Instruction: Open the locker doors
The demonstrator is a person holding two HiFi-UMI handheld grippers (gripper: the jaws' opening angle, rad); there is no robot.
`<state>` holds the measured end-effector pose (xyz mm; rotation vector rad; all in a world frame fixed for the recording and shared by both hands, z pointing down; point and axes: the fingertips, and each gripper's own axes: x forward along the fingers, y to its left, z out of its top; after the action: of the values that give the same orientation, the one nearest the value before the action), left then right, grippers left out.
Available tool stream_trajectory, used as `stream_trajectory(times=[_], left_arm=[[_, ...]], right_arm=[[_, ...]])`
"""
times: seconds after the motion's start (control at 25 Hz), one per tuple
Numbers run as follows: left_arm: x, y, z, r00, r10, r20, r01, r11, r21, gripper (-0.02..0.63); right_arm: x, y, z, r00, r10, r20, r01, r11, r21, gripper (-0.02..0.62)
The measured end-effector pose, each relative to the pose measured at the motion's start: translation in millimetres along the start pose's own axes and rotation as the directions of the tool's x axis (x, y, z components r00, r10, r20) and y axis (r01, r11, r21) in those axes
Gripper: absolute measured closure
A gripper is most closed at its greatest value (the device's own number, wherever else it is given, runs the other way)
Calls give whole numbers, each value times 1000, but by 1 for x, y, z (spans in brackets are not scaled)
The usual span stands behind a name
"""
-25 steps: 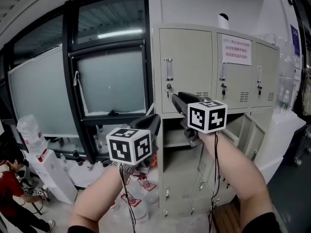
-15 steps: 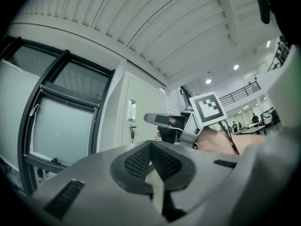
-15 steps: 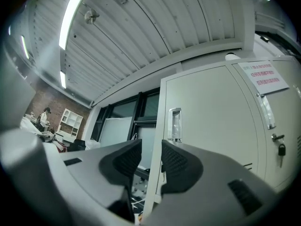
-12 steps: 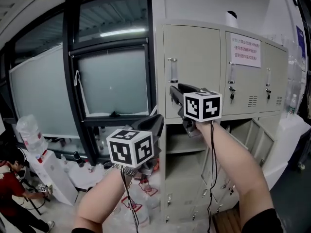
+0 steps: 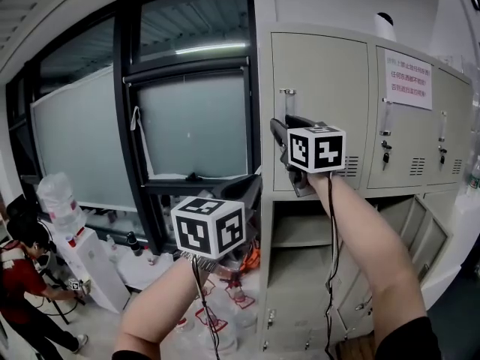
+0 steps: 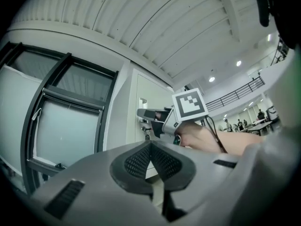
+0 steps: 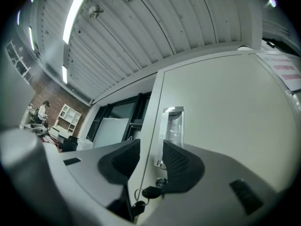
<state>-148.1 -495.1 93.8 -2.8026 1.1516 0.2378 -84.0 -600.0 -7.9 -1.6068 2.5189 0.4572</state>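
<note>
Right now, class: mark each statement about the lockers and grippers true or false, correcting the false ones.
1. The top-left locker door is closed. True.
2. The right gripper is clamped on that door's handle. False: its jaws stand apart, have just been opening, and grip nothing; the handle lies ahead.
3. A key hangs in the lock below the handle. True.
4. The left gripper holds a bottle. False: its jaws are together, empty.
5. The paper notice is on the top-left door. False: it is on the next door to the right.
</note>
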Motion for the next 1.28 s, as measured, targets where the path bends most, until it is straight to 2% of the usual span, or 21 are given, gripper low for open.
stream_trajectory(times=[0.12,0.2,0.44,0.48,0.52,0.56,0.68,0.8,0.96,1.28], left_arm=[[4,3,0,1000,-1,5,1,1000,11,604],[6,3,0,1000,-4,7,4,1000,16,605],[6,1,3,1000,-24,13,24,999,26,605],[5,0,4,1000,-27,13,27,999,28,604],[5,0,4,999,-30,14,30,999,30,605],[4,-1,4,999,-33,13,33,999,33,604],[-1,-1,3,999,-36,14,36,998,44,604],[-5,2,2,999,-35,17,34,998,52,605],[-11,10,0,999,-31,11,31,999,42,604],[-15,22,-9,1000,-13,-12,13,1000,19,604]], right_arm=[[-1,-4,3,999,-44,-3,43,998,-34,474],[-1,-1,3,999,-45,-7,44,998,-54,447],[1,1,4,994,-105,24,107,989,-107,431],[1,-1,6,992,-117,38,121,985,-120,393],[2,-2,7,992,-122,44,127,983,-129,393],[4,-2,7,992,-117,37,121,985,-127,411],[14,-1,0,995,-96,5,96,992,-81,408],[19,-2,0,992,-124,17,125,991,-55,407],[20,-2,1,985,-166,39,168,984,-65,406],[19,-2,0,982,-182,57,186,980,-77,409]])
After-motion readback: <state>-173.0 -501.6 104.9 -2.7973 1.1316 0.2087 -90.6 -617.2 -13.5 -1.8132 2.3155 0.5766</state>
